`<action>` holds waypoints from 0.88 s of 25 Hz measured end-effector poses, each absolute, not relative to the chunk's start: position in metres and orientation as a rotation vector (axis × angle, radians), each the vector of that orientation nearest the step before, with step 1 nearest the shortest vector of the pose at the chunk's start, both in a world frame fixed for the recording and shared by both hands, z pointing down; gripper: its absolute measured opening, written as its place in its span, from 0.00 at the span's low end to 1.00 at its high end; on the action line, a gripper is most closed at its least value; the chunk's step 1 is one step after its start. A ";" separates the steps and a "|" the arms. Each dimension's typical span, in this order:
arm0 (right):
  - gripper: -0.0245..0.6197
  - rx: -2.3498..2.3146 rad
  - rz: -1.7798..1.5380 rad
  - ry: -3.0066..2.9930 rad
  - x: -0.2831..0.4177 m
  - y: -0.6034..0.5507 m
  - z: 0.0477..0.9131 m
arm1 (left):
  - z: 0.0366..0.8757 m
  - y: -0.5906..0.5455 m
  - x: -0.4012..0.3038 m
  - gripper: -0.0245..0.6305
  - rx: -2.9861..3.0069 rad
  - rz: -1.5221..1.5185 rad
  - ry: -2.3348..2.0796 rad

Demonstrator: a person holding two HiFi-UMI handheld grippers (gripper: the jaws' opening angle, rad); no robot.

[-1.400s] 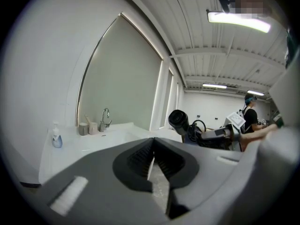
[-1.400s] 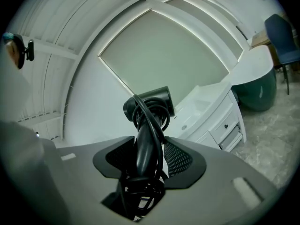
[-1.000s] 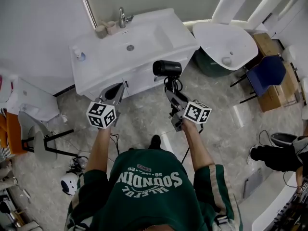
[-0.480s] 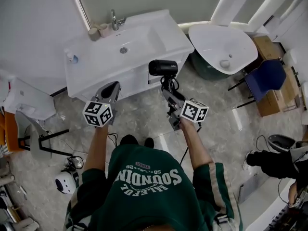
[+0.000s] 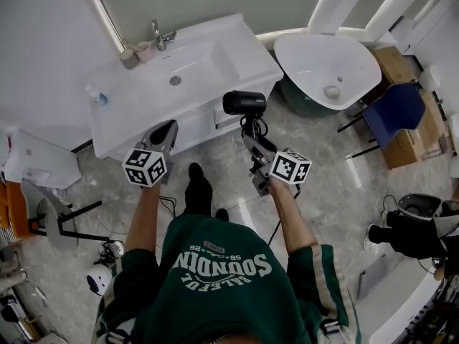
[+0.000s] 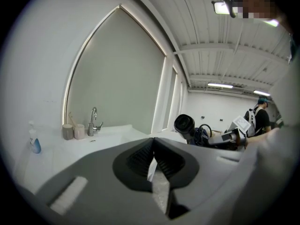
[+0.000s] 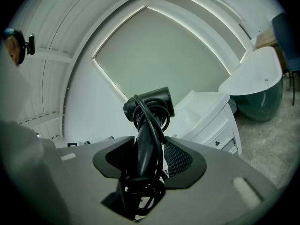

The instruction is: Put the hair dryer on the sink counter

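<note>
My right gripper [image 5: 252, 140] is shut on the handle of a black hair dryer [image 5: 244, 104], whose cord is wound round the handle. The dryer [image 7: 149, 108] stands upright in the jaws, its barrel level, just in front of the white sink counter [image 5: 237, 45], near that counter's right end. The left gripper [image 5: 166, 132] is shut with nothing in it and hangs before the cabinet front. In the left gripper view the hair dryer [image 6: 186, 125] shows to the right, beyond the counter [image 6: 108, 134].
On the counter stand a chrome faucet [image 5: 159, 34], two cups [image 5: 136, 53] and a small soap bottle [image 5: 95, 95]. A white basin on a dark base [image 5: 328, 59] stands to the right, with a blue chair [image 5: 391, 110] and cardboard boxes behind it. A person crouches at far right.
The view has shifted: the counter now lies further left and nearer. The person's foot has stepped forward between the arms. Both grippers hold much the same pose, the dryer still gripped.
</note>
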State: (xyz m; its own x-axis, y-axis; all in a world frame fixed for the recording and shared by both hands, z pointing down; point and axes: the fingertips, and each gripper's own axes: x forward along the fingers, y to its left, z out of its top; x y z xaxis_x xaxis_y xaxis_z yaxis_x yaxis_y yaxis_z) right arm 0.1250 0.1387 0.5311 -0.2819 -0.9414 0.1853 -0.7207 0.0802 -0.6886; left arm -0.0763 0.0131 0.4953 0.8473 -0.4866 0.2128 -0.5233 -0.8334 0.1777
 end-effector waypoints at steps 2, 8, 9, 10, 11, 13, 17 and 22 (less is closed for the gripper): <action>0.35 -1.663 -1.017 2.045 0.131 0.132 0.535 | 0.501 0.002 -0.067 0.12 2.793 0.235 -0.758; 0.35 -1.701 -1.060 2.007 0.156 0.076 0.545 | 0.514 -0.057 -0.037 0.12 2.789 0.258 -0.705; 0.35 -1.707 -1.062 2.004 0.159 0.064 0.545 | 0.516 -0.068 -0.033 0.12 2.787 0.260 -0.697; 0.35 -1.710 -1.065 2.000 0.161 0.052 0.546 | 0.518 -0.079 -0.030 0.12 2.786 0.264 -0.689; 0.35 -1.712 -1.069 1.994 0.161 0.040 0.548 | 0.520 -0.091 -0.028 0.12 2.785 0.270 -0.682; 0.35 -1.715 -1.083 1.979 0.162 0.015 0.551 | 0.523 -0.115 -0.022 0.12 2.784 0.280 -0.666; 0.35 -1.717 -1.101 1.961 0.165 -0.038 0.552 | 0.522 -0.166 -0.010 0.12 2.797 0.287 -0.626; 0.35 -1.706 -1.077 1.937 0.166 -0.098 0.545 | 0.522 -0.221 -0.002 0.12 2.822 0.301 -0.590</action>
